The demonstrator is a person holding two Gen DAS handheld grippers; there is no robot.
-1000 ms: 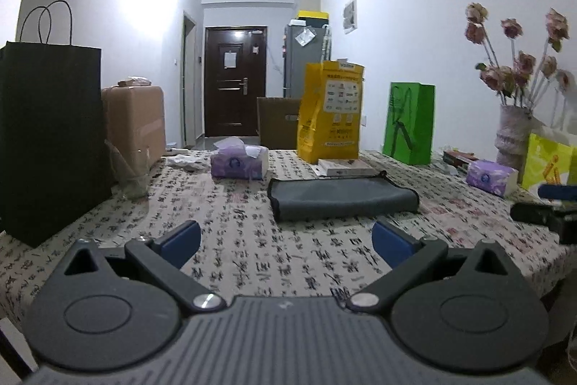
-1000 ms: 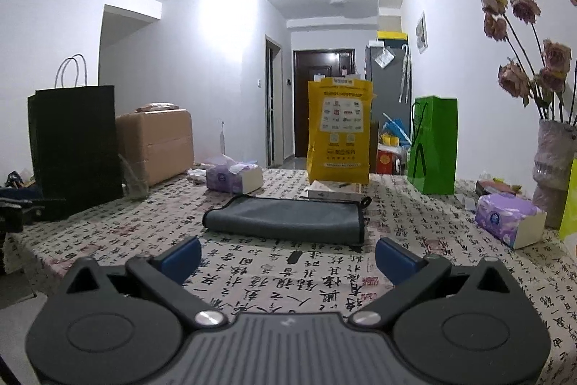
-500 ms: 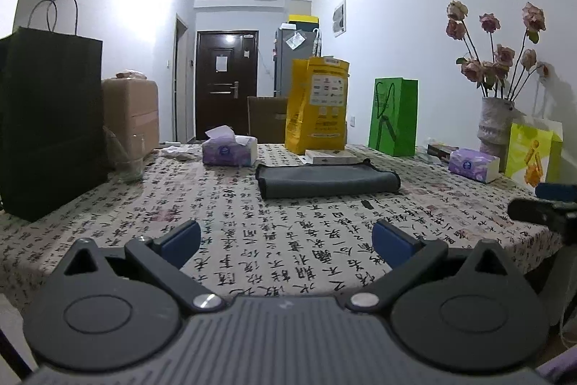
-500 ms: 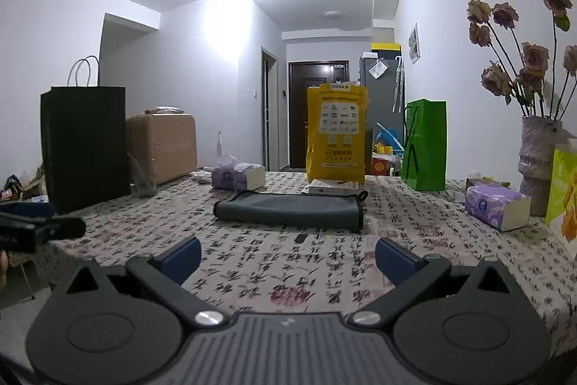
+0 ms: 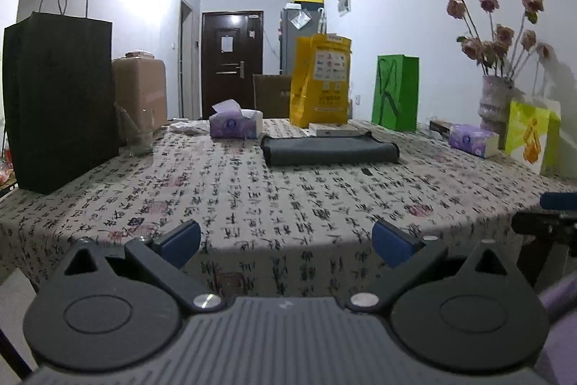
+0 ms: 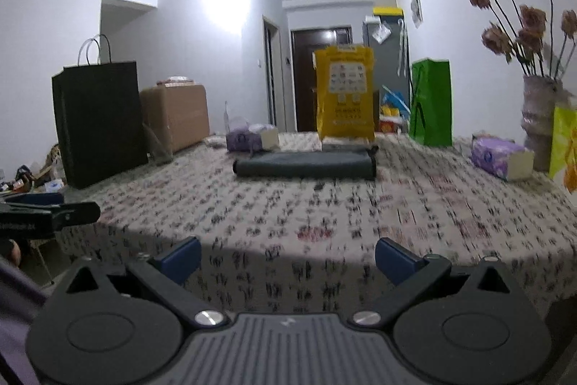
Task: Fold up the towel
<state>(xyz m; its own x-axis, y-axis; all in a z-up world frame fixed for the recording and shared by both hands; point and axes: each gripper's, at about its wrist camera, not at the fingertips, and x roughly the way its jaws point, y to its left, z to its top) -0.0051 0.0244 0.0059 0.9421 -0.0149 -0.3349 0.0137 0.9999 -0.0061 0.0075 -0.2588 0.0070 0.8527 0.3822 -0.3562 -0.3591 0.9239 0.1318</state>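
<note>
A dark grey towel (image 5: 330,150) lies folded in a flat bundle toward the far middle of the table with the calligraphy-print cloth (image 5: 252,204); it also shows in the right wrist view (image 6: 304,165). My left gripper (image 5: 286,242) is open and empty, held off the table's near edge, well short of the towel. My right gripper (image 6: 288,257) is open and empty, also off the near edge. The right gripper's tip shows at the right of the left wrist view (image 5: 548,222); the left gripper's tip shows at the left of the right wrist view (image 6: 50,215).
On the table: a black paper bag (image 5: 59,100) at left, a brown box (image 5: 140,96), a tissue box (image 5: 236,123), a yellow bag (image 5: 321,80), a green bag (image 5: 396,92), a second tissue box (image 5: 472,139), a vase of flowers (image 5: 494,100) and a lime bag (image 5: 532,136).
Both grippers have pulled back from over the table to beyond its near edge and dropped lower. The towel has not moved. Both stay open.
</note>
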